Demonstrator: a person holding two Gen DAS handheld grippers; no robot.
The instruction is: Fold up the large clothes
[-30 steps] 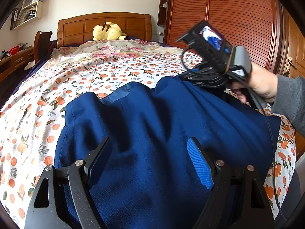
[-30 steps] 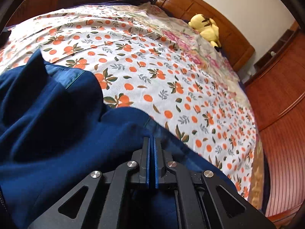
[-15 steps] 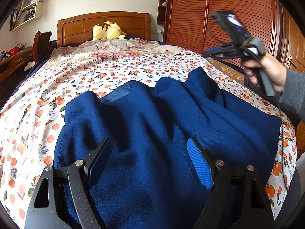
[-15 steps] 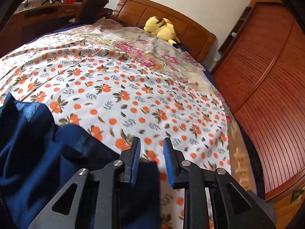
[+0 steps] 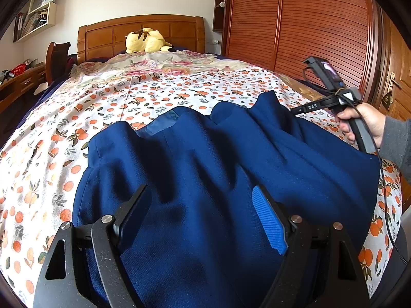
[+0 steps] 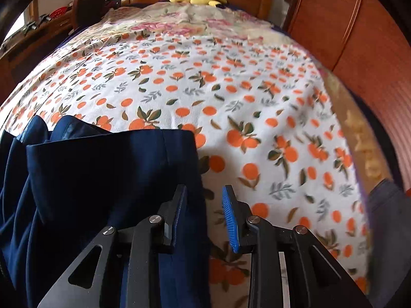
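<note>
Nearest, left claw point(image 5: 197, 218): jaws spread wide over the blue garment's near part, gripping nothing; whether its pads touch the cloth cannot be told.
Blue garment point(image 5: 205, 169): large dark blue piece, rumpled, lying on the bed's near end, its lighter lining showing at the far edge.
Right claw point(image 6: 204, 215): at the garment's right edge, jaws just been opening and now partly apart; the garment's edge lies under the gap, not pinched.
Right hand point(image 5: 359, 120): to the garment's right, wrapped round the handle, grey sleeve behind it.
Bedsheet point(image 6: 231, 97): white with orange fruit print, bare beyond the garment.
Floral cover point(image 5: 159, 64): farther up the bed than the garment.
Yellow plush toy point(image 5: 146, 41): farthest from the garment, against the wooden headboard point(image 5: 108, 36).
Wardrobe point(image 5: 308, 25): reddish slatted doors, right of the bed.
</note>
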